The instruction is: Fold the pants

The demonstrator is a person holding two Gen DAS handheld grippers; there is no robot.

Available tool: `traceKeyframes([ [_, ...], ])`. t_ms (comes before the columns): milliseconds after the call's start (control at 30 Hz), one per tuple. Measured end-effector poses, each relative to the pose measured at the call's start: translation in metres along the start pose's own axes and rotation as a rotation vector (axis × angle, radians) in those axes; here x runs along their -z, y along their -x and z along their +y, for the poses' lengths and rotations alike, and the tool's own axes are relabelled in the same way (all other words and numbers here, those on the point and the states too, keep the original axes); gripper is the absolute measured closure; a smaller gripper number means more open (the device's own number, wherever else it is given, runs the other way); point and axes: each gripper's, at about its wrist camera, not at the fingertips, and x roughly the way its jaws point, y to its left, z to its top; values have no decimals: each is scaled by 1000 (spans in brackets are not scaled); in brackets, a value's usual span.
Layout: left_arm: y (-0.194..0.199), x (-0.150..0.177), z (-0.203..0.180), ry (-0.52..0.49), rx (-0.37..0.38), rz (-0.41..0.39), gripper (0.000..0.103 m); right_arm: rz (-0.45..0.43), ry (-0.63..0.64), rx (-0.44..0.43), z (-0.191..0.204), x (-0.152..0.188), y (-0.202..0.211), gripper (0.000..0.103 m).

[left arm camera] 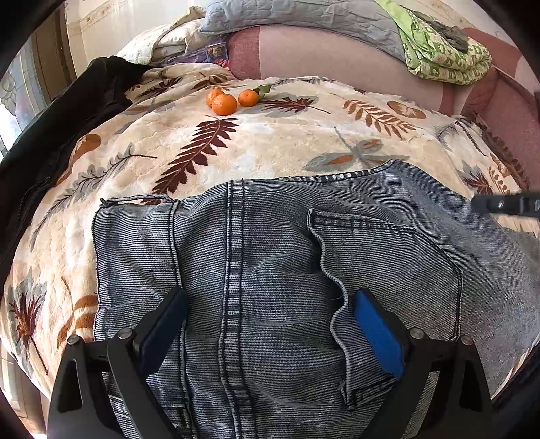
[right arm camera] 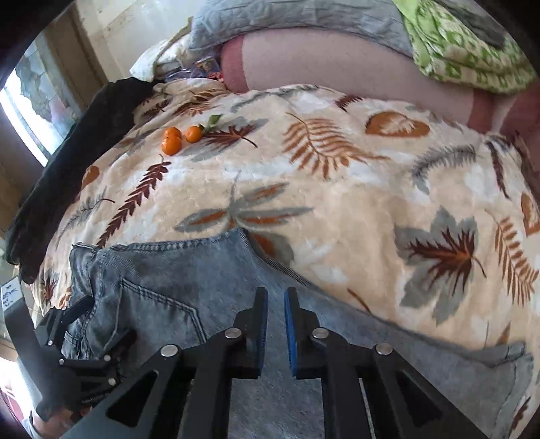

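Blue denim pants (left arm camera: 270,256) lie on a leaf-patterned blanket (left arm camera: 270,141), waist end and back pocket under my left gripper (left arm camera: 270,304). That gripper is open, its jaws spread wide just above the seat seam, holding nothing. In the right wrist view the pants (right arm camera: 162,290) run from the waist at the left along a leg to the right. My right gripper (right arm camera: 276,297) hovers over the leg with its blue pads (right arm camera: 291,334) nearly together, a narrow gap between them and no cloth in it. The left gripper also shows in the right wrist view (right arm camera: 81,341), at the lower left.
Three mandarins (left arm camera: 226,99) with a leaf lie on the blanket beyond the pants. A black jacket (left arm camera: 67,128) lies along the left edge. A pink cushion (left arm camera: 320,57), grey quilt (left arm camera: 297,17) and green cloth (left arm camera: 445,57) lie at the back. A window (right arm camera: 37,98) is at the left.
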Motion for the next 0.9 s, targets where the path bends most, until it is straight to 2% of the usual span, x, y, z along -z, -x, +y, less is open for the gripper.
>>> traceKeyframes([
  [67, 0, 0, -1, -1, -5, -2, 5, 89, -40, 41, -21, 10, -32, 51],
  [133, 1, 1, -2, -1, -14, -5, 5, 20, -99, -12, -33, 12, -28, 51],
  [167, 1, 1, -2, 0, -15, -6, 5, 13, -133, -18, -35, 12, -20, 51],
  [233, 2, 1, -2, 2, -19, -7, 5, -35, -132, -36, -31, 18, 4, 51],
  [333, 7, 1, -4, 3, -36, -24, 5, -113, -128, -73, -35, 45, 50, 51],
  [400, 13, 0, -6, 2, -50, -52, 5, -145, -179, -100, -51, 71, 75, 48],
  [500, 21, -2, -11, -1, -62, -91, 5, -170, -319, -122, -97, 109, 90, 39],
  [600, 27, -5, -20, 3, -66, -119, 5, -143, -483, -85, -162, 131, 69, 37],
  [633, 29, -5, -24, -2, -65, -120, 5, -110, -558, -119, -185, 135, 55, 38],
  [667, 32, -4, -29, -12, -61, -125, 5, -112, -622, -212, -202, 139, 51, 39],
  [700, 37, -2, -33, -23, -55, -135, 5, -131, -654, -266, -211, 138, 59, 40],
  [833, 48, 7, -57, -63, -4, -144, 5, -256, -605, -329, -232, 126, 99, 39],
  [900, 46, 8, -76, -85, 27, -120, 5, -226, -641, -340, -254, 116, 83, 37],
])
